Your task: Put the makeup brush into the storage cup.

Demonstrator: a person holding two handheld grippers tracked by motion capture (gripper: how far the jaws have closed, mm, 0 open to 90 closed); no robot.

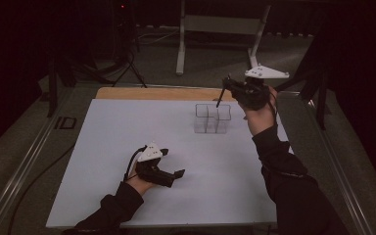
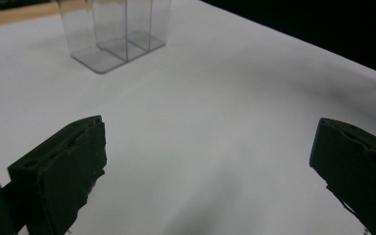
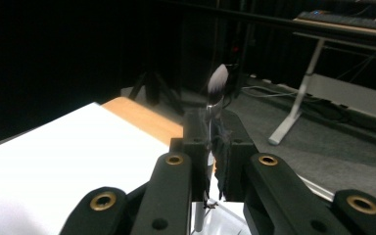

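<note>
A slim make-up brush (image 3: 218, 81) with a pale bristle tip is clamped between the jaws of my right gripper (image 3: 209, 147). In the high view the right gripper (image 1: 230, 84) is raised at the back right, and the brush (image 1: 220, 98) slants down from it toward the rim of a clear plastic compartment box (image 1: 212, 119). My left gripper (image 1: 172, 163) rests low over the white table near the front, its jaws wide apart with nothing between them. The left gripper (image 2: 208, 161) faces the clear box (image 2: 112, 34) across bare table.
The white table top (image 1: 127, 147) has a wooden strip (image 1: 152, 93) along its far edge. Beyond it stands a desk frame (image 1: 215, 29) on a dark floor. A keyboard (image 3: 352, 19) lies on a stand in the background.
</note>
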